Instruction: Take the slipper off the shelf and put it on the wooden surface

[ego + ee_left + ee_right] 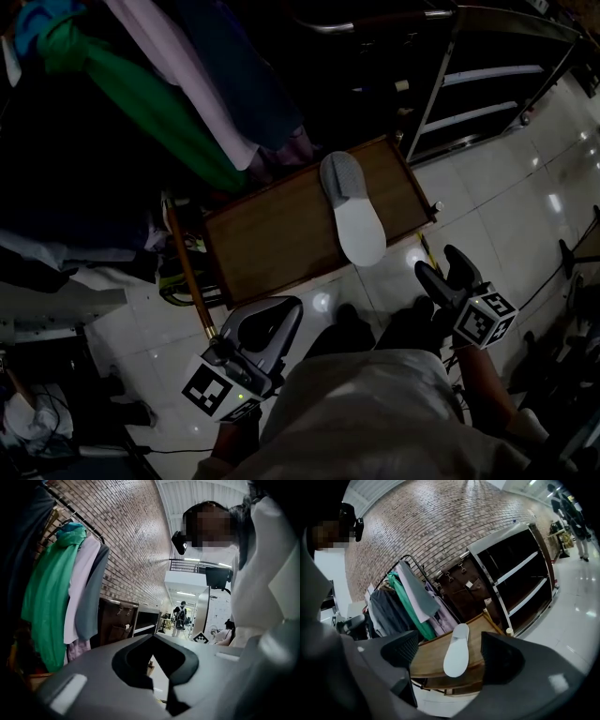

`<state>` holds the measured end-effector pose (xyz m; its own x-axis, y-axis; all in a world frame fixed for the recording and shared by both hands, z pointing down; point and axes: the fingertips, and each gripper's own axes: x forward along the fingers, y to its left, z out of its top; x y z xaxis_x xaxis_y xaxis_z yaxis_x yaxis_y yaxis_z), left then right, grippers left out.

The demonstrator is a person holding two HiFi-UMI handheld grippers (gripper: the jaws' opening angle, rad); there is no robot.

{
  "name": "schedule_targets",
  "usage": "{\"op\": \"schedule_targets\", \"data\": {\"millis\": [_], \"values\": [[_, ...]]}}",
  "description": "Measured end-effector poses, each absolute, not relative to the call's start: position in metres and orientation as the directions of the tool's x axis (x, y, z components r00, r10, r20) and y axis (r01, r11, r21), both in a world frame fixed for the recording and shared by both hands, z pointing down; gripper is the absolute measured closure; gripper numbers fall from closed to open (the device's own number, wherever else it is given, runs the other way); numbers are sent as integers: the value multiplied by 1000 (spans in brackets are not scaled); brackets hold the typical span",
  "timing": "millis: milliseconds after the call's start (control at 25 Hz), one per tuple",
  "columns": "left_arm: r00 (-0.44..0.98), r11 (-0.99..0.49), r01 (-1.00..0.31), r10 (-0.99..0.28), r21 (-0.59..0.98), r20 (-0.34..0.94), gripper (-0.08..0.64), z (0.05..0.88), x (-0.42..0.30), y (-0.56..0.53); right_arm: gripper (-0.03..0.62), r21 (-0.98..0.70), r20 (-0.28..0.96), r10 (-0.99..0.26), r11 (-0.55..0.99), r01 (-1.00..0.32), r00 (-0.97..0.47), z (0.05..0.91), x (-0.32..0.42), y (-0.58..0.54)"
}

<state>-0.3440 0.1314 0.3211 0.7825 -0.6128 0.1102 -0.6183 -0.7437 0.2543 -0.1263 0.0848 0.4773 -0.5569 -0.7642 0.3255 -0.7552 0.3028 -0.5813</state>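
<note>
Spread wide and empty, the right claw [436, 259] is being held above the glossy white tiled floor [497, 187], near the platform but touching nothing. In the right gripper view the slipper is being framed between the two dark pads from a distance, well clear of both. The left claw [153, 638] is being kept clenched, tips together on nothing, low beside the person's body.

The placing step is being judged as finished, since the task's thing is already lying on wood and no claw is gripping it. Little more is being called for. At most a gentle push further onto the board is being suggested, because the heel end is hanging just past the near edge.

The tall black shelf unit with pale metal rails [492, 73] is being shown at the back right. Its tiers are looking bare, though the dark interior is not being seen fully. The clothes rail, with a green garment [141, 103] among pale and grey ones, is being crowded from the left.

The low brown wooden platform with a raised rim [272, 234] is being occupied by a single item, the flat slipper with a grey toe and white sole [354, 211]. It is lying toe-inward near the right end. A lower tier under the board is being glimpsed, and its contents cannot be told.
</note>
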Motion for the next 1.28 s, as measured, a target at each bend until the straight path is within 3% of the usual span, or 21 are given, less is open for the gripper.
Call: {"op": "schedule_targets", "data": {"millis": [200,600,840,1280], "values": [[787,-759,-612,-613,222,75,568,311,-342,135,184,-576,258,-784,344,-741,-564,441,-117,92],[789,-763,-606,-612,225,49,568,305,-345,146,163,-304,104,-738,615,-728,-667,321,-129,90],[779,-749,-622,-622,229,80,568,310,-355,157,163,-322,54,-697,666,-673,-715,303,-154,97],[781,-763,-615,-625,200,17,568,291,-355,159,163,-280,39,-632,737,-616,-774,295,-190,117]]}}
